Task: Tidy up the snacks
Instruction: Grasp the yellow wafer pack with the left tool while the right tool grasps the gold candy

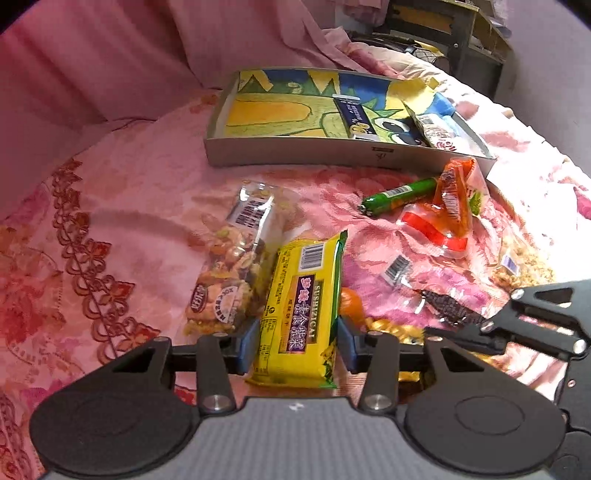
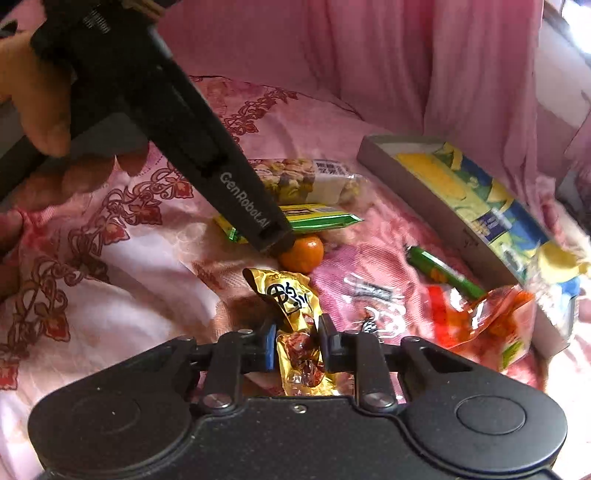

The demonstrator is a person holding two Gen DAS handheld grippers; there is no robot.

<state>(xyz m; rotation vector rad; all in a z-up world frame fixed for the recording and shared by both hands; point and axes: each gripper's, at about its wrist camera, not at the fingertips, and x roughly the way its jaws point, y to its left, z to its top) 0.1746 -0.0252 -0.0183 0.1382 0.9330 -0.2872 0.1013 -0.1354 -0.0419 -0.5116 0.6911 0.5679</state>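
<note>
My left gripper (image 1: 297, 343) is shut on a yellow snack packet (image 1: 301, 310) lying on the pink bedspread; the packet also shows in the right wrist view (image 2: 314, 216). My right gripper (image 2: 297, 345) is shut on a gold date packet (image 2: 299, 325). A shallow grey box (image 1: 295, 151) with a yellow, green and blue picture inside stands at the back, also seen in the right wrist view (image 2: 443, 218); it holds a few packets. A clear nut packet (image 1: 236, 258), a green sausage stick (image 1: 400, 194), an orange-red packet (image 1: 454, 206) and a mandarin (image 2: 301, 253) lie between.
Pink floral bedspread (image 1: 110, 221) under everything, pink curtain (image 2: 406, 55) behind. Clear wrappers (image 1: 436, 284) lie at the right. The left gripper's black body (image 2: 177, 122) and the person's hand (image 2: 48, 122) cross the upper left of the right wrist view. Dark furniture (image 1: 461, 33) stands far back.
</note>
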